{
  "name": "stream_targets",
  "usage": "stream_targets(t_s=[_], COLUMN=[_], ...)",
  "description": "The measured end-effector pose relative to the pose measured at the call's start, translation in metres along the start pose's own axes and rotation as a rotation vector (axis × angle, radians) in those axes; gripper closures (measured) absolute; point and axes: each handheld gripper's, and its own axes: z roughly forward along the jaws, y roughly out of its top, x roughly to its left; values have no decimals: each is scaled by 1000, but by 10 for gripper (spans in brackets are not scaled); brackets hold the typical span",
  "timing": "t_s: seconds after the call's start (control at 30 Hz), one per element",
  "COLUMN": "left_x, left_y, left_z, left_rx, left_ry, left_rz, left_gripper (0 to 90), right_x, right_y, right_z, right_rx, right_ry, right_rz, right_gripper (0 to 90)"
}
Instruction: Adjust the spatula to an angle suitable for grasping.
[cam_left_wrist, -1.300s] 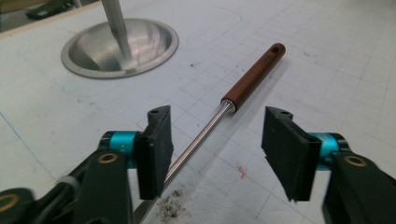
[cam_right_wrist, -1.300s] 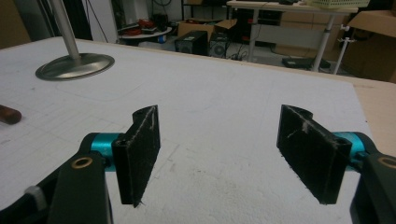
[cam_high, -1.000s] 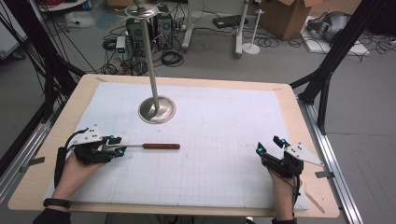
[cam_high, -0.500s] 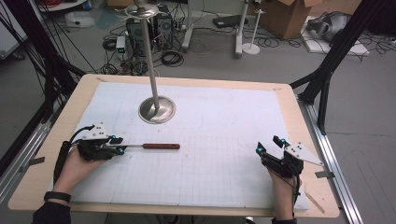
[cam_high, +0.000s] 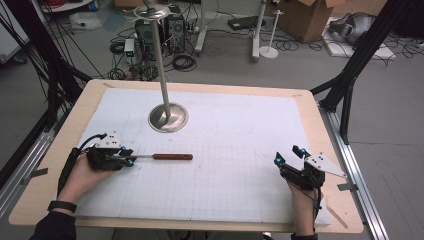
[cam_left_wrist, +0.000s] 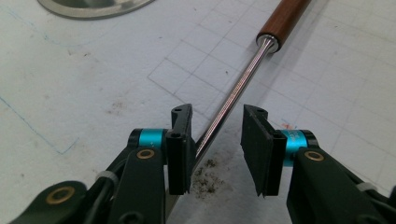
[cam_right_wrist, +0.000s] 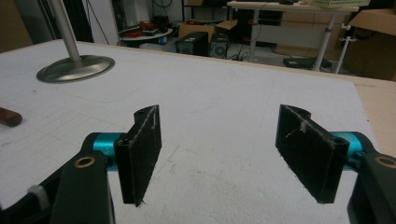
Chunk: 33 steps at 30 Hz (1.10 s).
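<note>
High view: one wooden-handled tool (cam_high: 165, 157), two claws (left (cam_high: 129, 160) closing around its shaft, right (cam_high: 287, 157) agape).

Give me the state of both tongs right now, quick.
Left tongs: open, jaws just been closing around the metal shaft of the wooden-handled tool, pads not yet pressing.
Right tongs: open wide, holding nothing.

Even, diffuse light from overhead falls on the table (cam_high: 210, 150), bright but soft, with short faint shadows. The high view is coarse and slightly soft. In the left gripper view the rod (cam_left_wrist: 233, 93) shows a thin glare line and nearby pads (cam_left_wrist: 180, 144) look crisp (the far corners blur). The right gripper view has a dim, hazy background and blurred pads (cam_right_wrist: 140, 149).
</note>
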Motion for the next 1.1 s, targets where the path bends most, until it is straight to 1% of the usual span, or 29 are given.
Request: stream_targets(t_s=[0.07, 0.13, 0.17, 0.23, 0.27, 0.33, 0.37, 0.43, 0.57, 0.6, 0.63, 0.67, 0.7, 0.77, 0.8, 0.97, 1.0, 1.03, 1.1], left_x=[1, 1, 1, 1, 1, 2, 3, 4, 5, 4, 4, 2, 1, 1, 1, -1, -1, -1, -1], left_y=[0, 0, 1, 3, 4, 6, 7, 7, 7, 7, 8, 10, 10, 10, 10, 11, 11, 10, 9], left_z=[1, 1, 1, 2, 3, 4, 5, 5, 5, 5, 5, 5, 5, 5, 5, 5, 5, 5, 4], left_rx=[8, 8, 16, 33, 48, 63, 68, 76, 70, 75, 80, 89, 93, 92, 94, 97, 99, 98, 89], left_ry=[3, -1, 0, 0, -7, -14, -19, -27, -41, -47, -53, -58, -62, -72, -68, -60, -58, -56, -56], left_rz=[1, 2, 3, 23, 32, 40, 35, 49, 56, 74, 93, 107, 113, 114, 96, 99, 95, 85, 70], left_gripper=[686, 686, 686, 683, 678, 669, 669, 671, 682, 690, 744, 777, 777, 835, 835, 837, 838, 838, 838], right_x=[0, -1, -1, -1, -1, 0, 0, -1, -1, -1, -1, -1, -1, -1, -1, -1, -1, -1, -1], right_y=[0, 0, 0, 0, 0, 0, 0, 0, 0, 0, 0, 0, 0, 0, 0, 0, 0, 0, 0], right_z=[0, 0, 0, 0, 0, 0, 0, 0, 0, 0, 0, 0, 0, 0, 0, 0, 0, 0, -1], right_rx=[-3, -5, -5, -7, -7, -7, -7, -7, -10, -11, -11, -10, -10, -10, -10, -10, -12, -11, -14], right_ry=[-6, -6, -6, -8, -8, -6, -6, -7, -7, -8, -7, -8, -8, -9, -9, -7, -10, -10, -10], right_rz=[-2, 1, 1, 1, 2, 2, 2, -1, 1, -1, -1, 0, 0, 0, 0, -2, -5, 3, 6], right_gripper=[301, 299, 299, 298, 299, 298, 298, 298, 299, 298, 298, 299, 299, 299, 299, 299, 299, 299, 299])
